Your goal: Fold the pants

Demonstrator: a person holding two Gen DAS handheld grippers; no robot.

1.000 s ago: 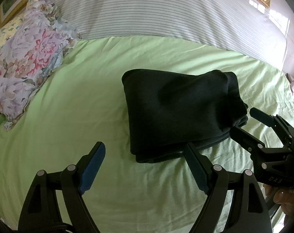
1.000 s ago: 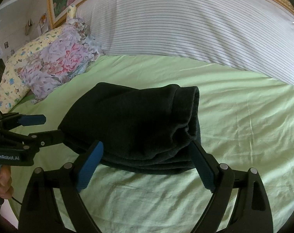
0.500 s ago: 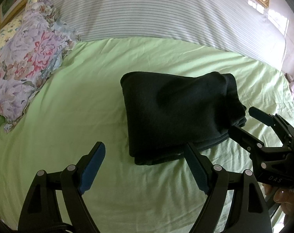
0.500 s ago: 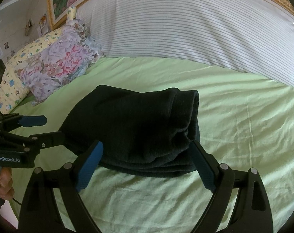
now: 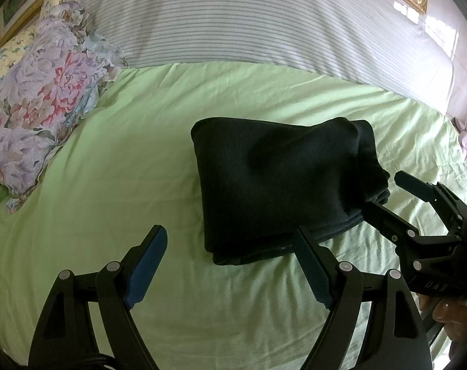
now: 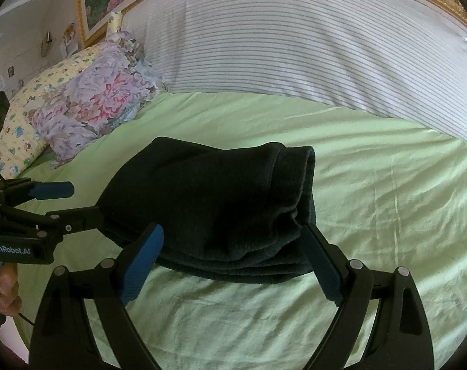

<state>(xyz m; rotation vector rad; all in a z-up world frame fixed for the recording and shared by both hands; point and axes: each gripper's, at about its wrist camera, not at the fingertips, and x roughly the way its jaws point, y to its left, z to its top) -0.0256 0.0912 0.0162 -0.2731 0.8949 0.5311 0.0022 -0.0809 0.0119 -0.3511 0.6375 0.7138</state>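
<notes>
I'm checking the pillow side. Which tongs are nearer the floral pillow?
Left. The left tongs hang off the dark pants' pillow-side corner; the right tongs face their far end from the floral pillow.

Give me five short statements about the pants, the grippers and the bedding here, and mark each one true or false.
1. The dark pants lie folded into a compact bundle on the green sheet. True.
2. The left gripper is clamped shut on the pants. False: its jaws stand wide open and hold nothing.
3. The right gripper is open. True.
4. A floral pillow lies on top of the pants. False: it sits apart from them, at the sheet's edge.
5. The fabric behind the sheet is a plain red blanket. False: it is white striped bedding.
</notes>
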